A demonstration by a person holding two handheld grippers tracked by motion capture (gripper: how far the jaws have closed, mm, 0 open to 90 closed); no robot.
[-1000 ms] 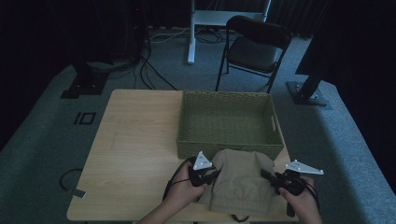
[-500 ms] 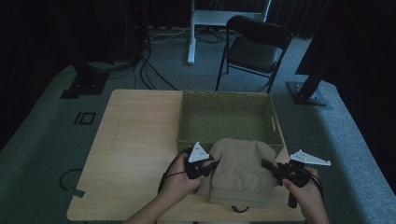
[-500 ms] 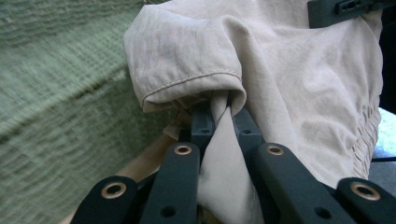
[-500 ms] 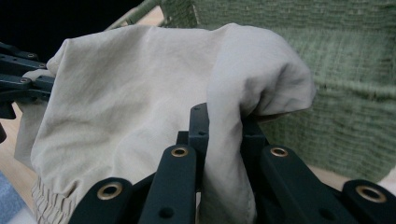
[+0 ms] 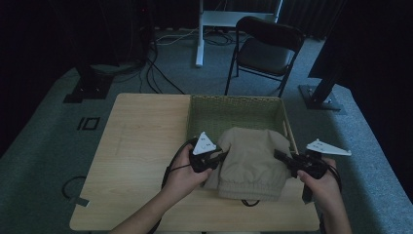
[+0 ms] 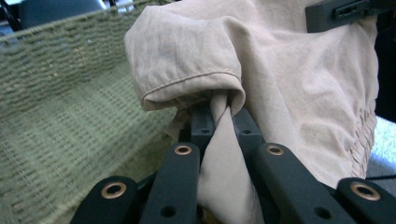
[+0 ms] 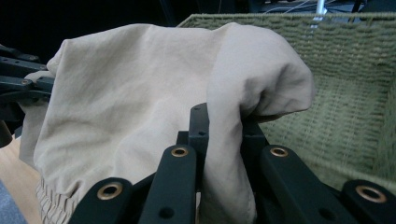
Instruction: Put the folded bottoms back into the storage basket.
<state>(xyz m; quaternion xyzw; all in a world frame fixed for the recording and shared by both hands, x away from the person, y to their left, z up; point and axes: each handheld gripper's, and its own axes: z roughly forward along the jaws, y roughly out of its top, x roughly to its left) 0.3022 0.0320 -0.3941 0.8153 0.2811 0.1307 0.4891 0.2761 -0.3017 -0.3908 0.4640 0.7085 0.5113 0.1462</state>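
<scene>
Both claws, left (image 5: 221, 157) and right (image 5: 280, 156), pinch the cloth (image 5: 251, 161); keep them level, clear the basket (image 5: 234, 109) rim, then lower.

High view: dim and underexposed, the room beyond the table (image 5: 136, 146) falling to near black, detail soft and grainy. Both gripper views: markedly brighter, evenly lit, no glare; the beige garment (image 6: 289, 84) sharp, the woven basket (image 7: 355, 70) slightly soft, shadows gentle within folds.

dim room, grey carpet (image 5: 44, 146), black folding chair (image 5: 265, 51)
</scene>
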